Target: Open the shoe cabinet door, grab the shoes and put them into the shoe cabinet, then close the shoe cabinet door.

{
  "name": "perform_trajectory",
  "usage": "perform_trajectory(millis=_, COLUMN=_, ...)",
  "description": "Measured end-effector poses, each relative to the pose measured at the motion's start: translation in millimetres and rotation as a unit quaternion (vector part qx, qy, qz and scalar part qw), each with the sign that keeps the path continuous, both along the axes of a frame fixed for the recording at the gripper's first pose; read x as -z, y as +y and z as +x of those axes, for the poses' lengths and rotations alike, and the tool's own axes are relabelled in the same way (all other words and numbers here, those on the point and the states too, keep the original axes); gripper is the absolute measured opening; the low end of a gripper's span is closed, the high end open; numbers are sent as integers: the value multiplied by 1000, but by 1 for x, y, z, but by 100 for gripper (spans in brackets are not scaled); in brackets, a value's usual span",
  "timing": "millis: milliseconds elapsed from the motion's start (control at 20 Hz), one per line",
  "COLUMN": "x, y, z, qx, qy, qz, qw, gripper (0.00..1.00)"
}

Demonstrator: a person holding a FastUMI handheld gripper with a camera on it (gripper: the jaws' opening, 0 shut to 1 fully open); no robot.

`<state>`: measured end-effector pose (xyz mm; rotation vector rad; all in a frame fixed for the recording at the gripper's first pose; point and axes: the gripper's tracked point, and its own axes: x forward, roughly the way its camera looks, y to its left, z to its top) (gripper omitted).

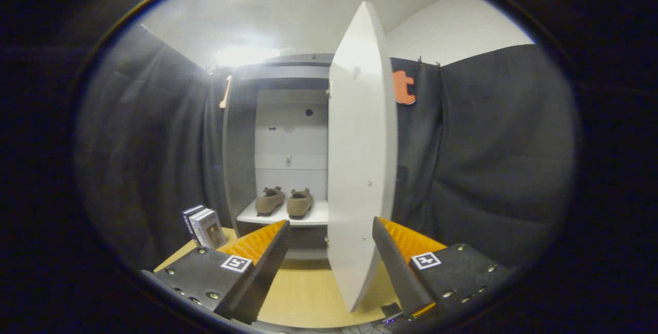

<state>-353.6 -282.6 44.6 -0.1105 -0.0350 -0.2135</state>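
The shoe cabinet stands ahead with its white door swung open toward me, seen nearly edge-on. A pair of brown shoes sits side by side on the white shelf inside. My gripper is open, its fingers spread wide. The door's lower part stands between the fingers, close to the right finger, without either finger pressing on it. The shoes lie beyond the left finger.
A light wooden tabletop lies below the fingers, in front of the cabinet. Two small boxes stand upright left of the cabinet's base. Black cloth walls close in on both sides.
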Motion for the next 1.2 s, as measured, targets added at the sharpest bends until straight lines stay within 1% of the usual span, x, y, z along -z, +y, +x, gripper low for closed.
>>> perform_trajectory(millis=250, x=-7, y=-69, z=-12, qx=57, qy=-10, qz=2, qw=998, gripper=97)
perform_trajectory(millis=400, x=-1, y=-93, z=-4, qx=65, qy=-1, qz=8, qw=998, gripper=97)
perform_trajectory(millis=600, x=11, y=-106, z=21, qx=36, qy=-1, qz=30, qw=999, gripper=96)
perform_trajectory(millis=750, x=26, y=-108, z=38, qx=13, qy=11, qz=35, qw=999, gripper=97)
perform_trajectory(millis=1050, x=30, y=-98, z=44, qx=-35, qy=7, qz=45, qw=998, gripper=95)
perform_trajectory(millis=1100, x=30, y=-95, z=46, qx=-41, qy=7, qz=43, qw=998, gripper=90)
perform_trajectory(millis=1200, x=30, y=-85, z=46, qx=-54, qy=4, qz=48, qw=997, gripper=89)
